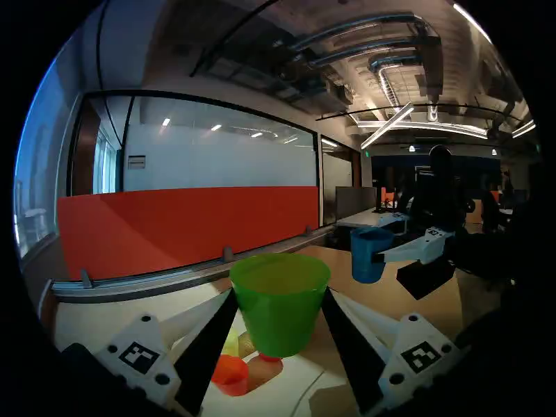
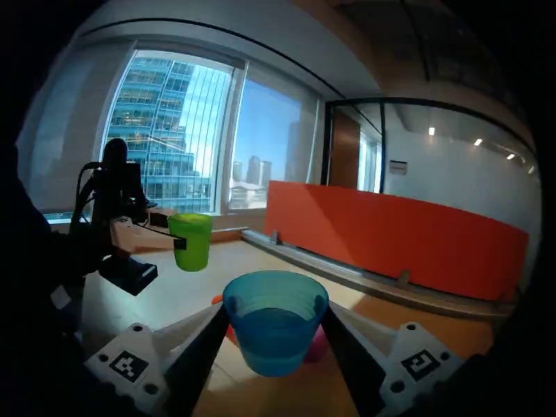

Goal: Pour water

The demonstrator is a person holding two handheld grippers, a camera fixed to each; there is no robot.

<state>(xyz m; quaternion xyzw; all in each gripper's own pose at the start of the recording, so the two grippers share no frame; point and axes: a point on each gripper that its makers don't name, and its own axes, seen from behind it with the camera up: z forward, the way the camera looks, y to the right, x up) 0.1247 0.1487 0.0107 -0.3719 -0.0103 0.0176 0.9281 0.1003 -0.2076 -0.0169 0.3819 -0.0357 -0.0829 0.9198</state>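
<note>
The blue cup point(image 2: 275, 323), which appears to hold water, is upright and clamped between the fingers of the right gripper point(image 2: 275, 309), above the table point(image 2: 181, 292). The green cup point(image 1: 280, 302), also upright, is clasped by the left gripper point(image 1: 280, 299), well apart at far left. I judge pouring has not begun: bringing the cups together and tipping remain.

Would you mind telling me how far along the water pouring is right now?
Done: both cups are picked up, the green cup in the left gripper, the blue cup in the right gripper. In hand: both held upright, apart, above the table. Left: bringing them together and tipping one; no pouring shows yet.
</note>
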